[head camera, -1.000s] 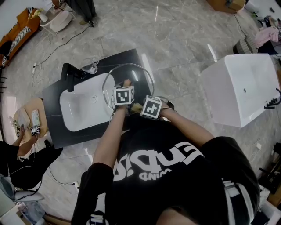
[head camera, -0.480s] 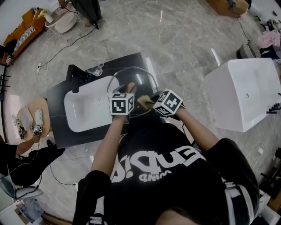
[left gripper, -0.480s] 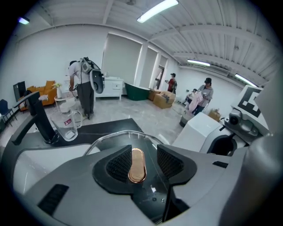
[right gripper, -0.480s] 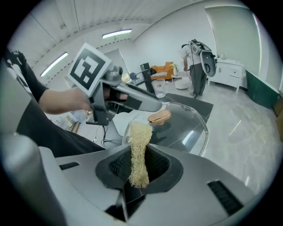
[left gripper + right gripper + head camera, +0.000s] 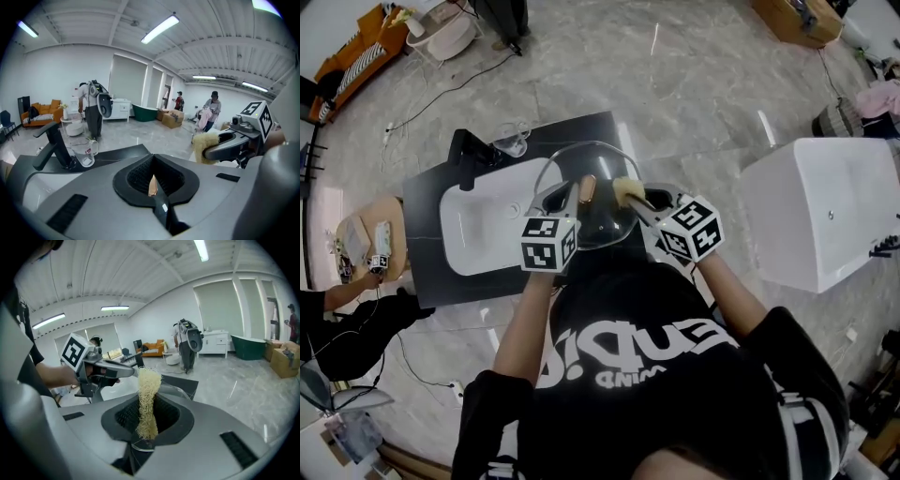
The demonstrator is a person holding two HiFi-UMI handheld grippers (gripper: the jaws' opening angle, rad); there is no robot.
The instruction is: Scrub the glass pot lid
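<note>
Finding: the glass pot lid (image 5: 605, 221) is held clear of the dark tabletop (image 5: 422, 246), beside the white basin (image 5: 478, 223) and in front of the person's chest. The left gripper (image 5: 151, 181) is clamped on it, its jaws pressed together on a thin copper-coloured sliver that appears to be the lid handle (image 5: 587, 188). The right gripper (image 5: 146, 428) is closed on a loofah scrubber (image 5: 149, 399), most of which stands proud of the jaws. From the head view the scrubber lies over the lid's right side near the handle; whether it actually touches the glass cannot be told. Assessment: scrubbing is the step in hand. To do it well, the lid should be braced firmly, because a grip on the handle alone lets the lid swing under pressure. The free end of the loofah should be laid flat on the glass and worked in short strokes from handle to rim. Pressure should stay moderate, as the scrubber is soft and will fold. Tilting the lid over the basin would send any runoff there, well away from the black faucet (image 5: 467, 155) and glass jug (image 5: 512, 139).
</note>
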